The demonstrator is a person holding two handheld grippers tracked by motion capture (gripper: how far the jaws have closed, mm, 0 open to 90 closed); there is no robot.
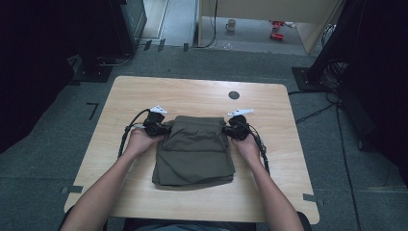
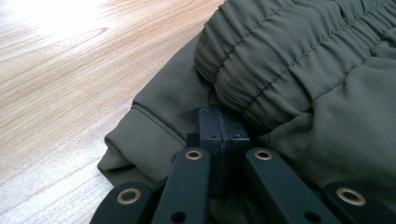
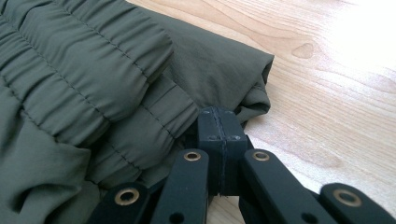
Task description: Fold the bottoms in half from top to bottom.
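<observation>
Shorts (image 1: 195,151) folded on table (image 1: 269,192) — gripper views: both jaws pressed together at waistband (image 2: 280,60).

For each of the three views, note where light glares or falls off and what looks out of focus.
High view: table evenly lit, surroundings dark. Left gripper view: glare whitens the wood at top left; olive shorts sharp. Right gripper view: glare at top right; nearest linkage of right gripper slightly soft.
</observation>
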